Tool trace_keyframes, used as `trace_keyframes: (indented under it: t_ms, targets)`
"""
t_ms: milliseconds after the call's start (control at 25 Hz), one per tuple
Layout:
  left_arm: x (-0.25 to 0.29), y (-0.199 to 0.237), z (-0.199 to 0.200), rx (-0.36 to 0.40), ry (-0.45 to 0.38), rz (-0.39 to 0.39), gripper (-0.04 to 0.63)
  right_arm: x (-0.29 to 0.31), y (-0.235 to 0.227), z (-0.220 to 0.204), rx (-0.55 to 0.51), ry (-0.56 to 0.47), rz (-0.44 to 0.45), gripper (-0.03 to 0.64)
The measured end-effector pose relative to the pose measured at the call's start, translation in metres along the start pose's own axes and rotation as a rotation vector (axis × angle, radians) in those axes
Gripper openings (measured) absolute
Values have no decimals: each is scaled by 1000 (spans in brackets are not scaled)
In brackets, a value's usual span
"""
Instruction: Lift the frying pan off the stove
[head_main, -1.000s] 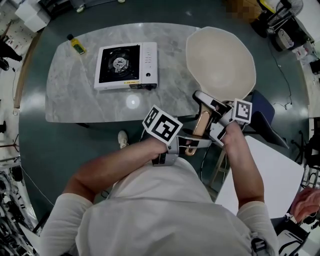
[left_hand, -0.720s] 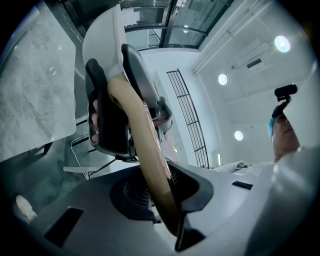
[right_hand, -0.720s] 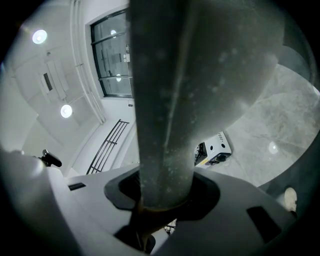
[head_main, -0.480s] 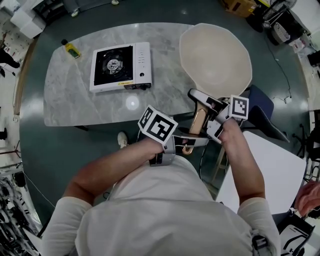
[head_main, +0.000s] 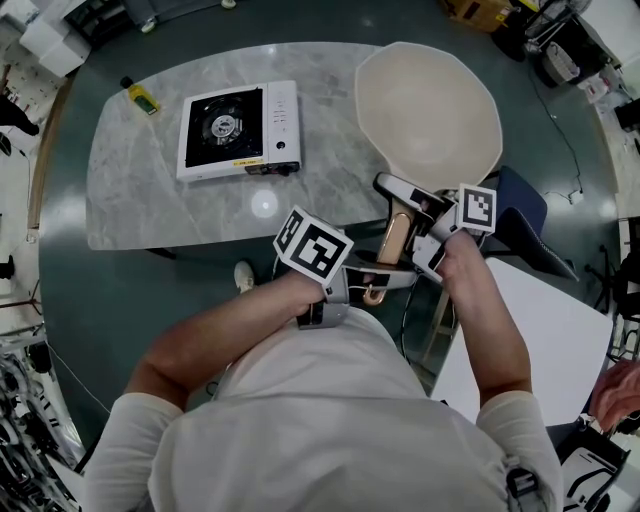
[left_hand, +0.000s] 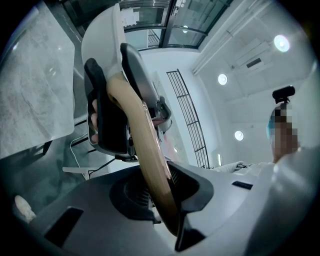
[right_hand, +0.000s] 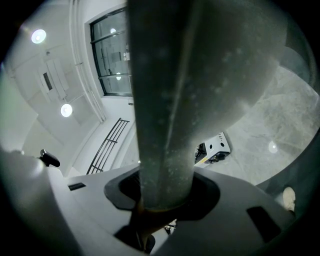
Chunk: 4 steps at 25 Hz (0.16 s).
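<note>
Hanging over the tabletop's right edge, the pan was clear of the stove and well apart from it. Its pale bowl covered the far-right corner and reached past the edge. Its handle ran back from the bowl, past the near edge towards the person.

The stove sat on the tabletop left of the middle, nearer the far edge, with its burner bare. In the right gripper view it showed small below the pan's grey underside, down on the marble.

Both grippers were clamped on the handle. The right gripper came in from the right and gripped where the handle meets the bowl. In its own view the dark neck of the handle filled the gap between its jaws. The left gripper came in from the left and held the free end of the handle, nearest the person. In its own view the tan handle rose straight from between its jaws, which pressed on either side. Further up that handle the black jaws of the right gripper showed closed around it, with the bowl beyond.

A small yellow item lay near the tabletop's far-left corner, apart from the stove.
</note>
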<state>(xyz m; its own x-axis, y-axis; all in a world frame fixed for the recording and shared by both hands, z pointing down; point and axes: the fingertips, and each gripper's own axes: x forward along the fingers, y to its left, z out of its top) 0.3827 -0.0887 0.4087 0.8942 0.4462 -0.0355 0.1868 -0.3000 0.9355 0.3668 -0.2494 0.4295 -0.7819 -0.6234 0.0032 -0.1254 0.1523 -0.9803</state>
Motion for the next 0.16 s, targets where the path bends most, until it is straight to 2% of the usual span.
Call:
trace_keyframes:
  t_ms: [160]
  targets:
    - [1, -1, 0, -4, -3, 1, 92, 0, 1, -2, 8, 3, 4, 170]
